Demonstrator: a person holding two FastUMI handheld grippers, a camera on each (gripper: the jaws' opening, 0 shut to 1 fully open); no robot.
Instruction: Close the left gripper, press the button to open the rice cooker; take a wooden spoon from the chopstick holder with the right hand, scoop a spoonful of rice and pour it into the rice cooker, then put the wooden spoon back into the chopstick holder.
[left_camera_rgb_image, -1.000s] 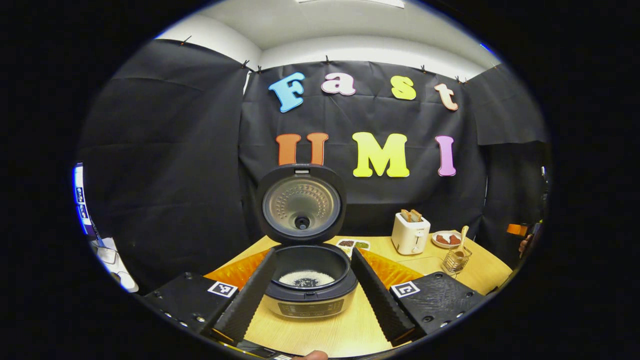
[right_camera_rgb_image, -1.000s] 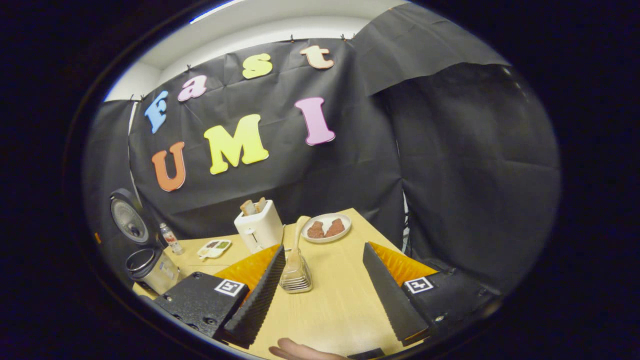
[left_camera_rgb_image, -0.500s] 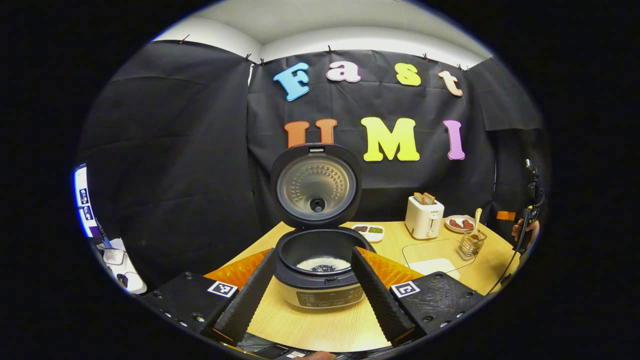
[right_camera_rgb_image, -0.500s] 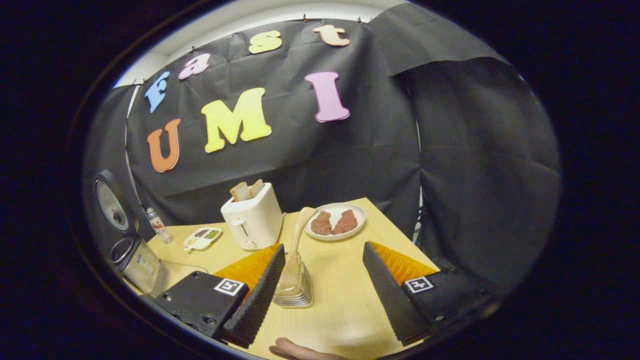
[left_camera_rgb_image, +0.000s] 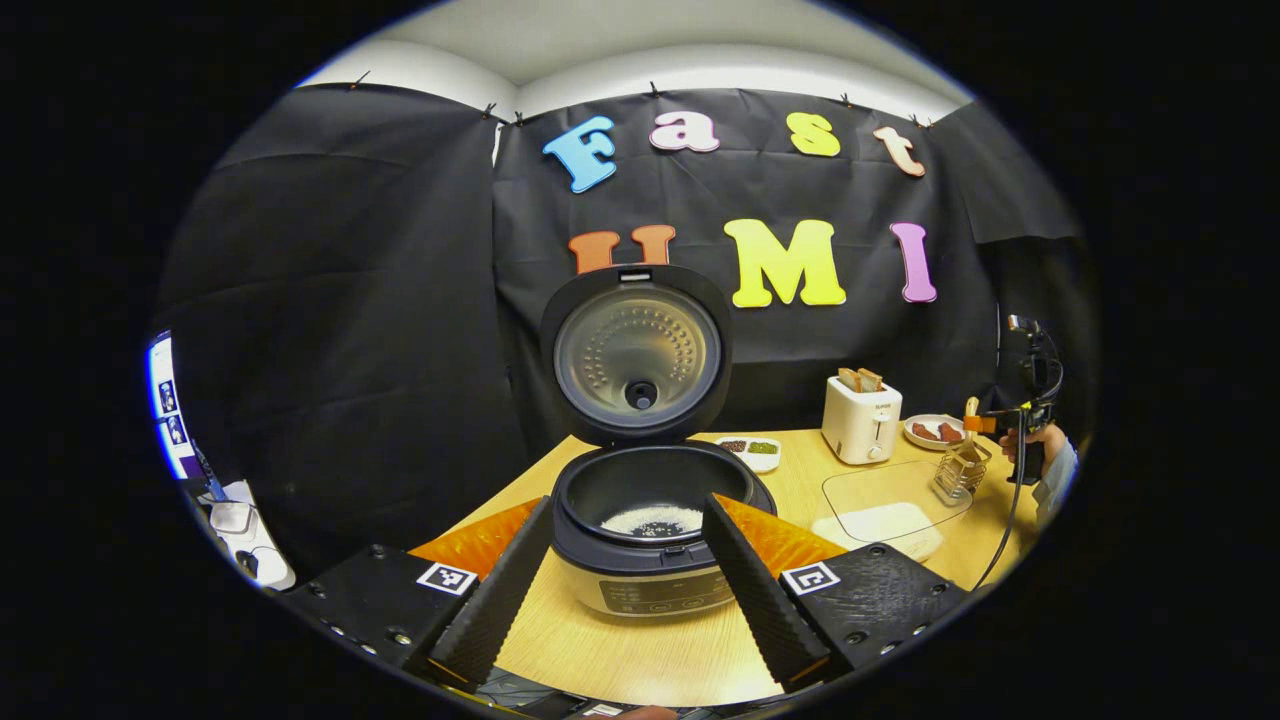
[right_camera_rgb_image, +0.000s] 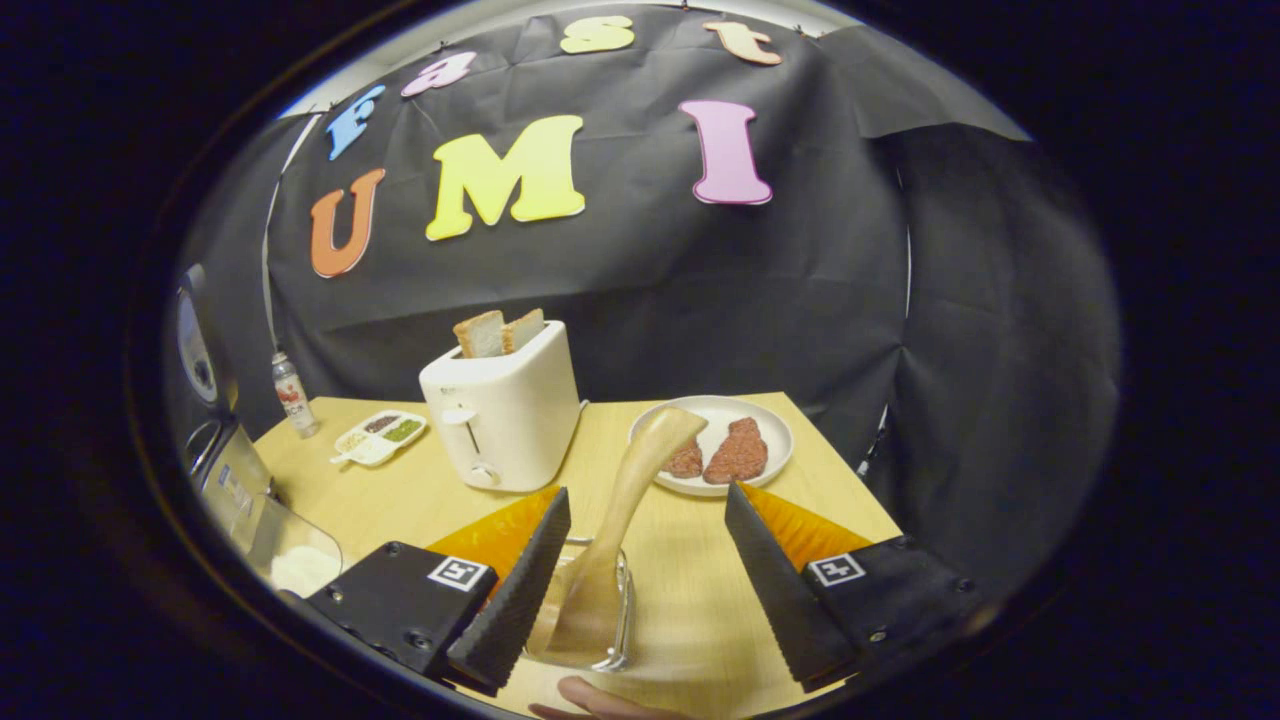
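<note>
Leaning toward one o'clock, the wooden spoon (right_camera_rgb_image: 640, 470) stands in the chopstick holder (right_camera_rgb_image: 590, 620) between the right gripper's (right_camera_rgb_image: 640, 580) spread fingers, untouched.

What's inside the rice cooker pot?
The rice cooker has its lid standing open. In the dark inner pot lies a small patch of white rice. The pot's near wall hides the front of the bottom, so any more rice there cannot be seen.

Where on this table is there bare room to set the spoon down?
Bare wood lies right of the chopstick holder, in front of the plate, and between the toaster and the condiment tray. It is crowded around the rice cooker and rice container.
</note>
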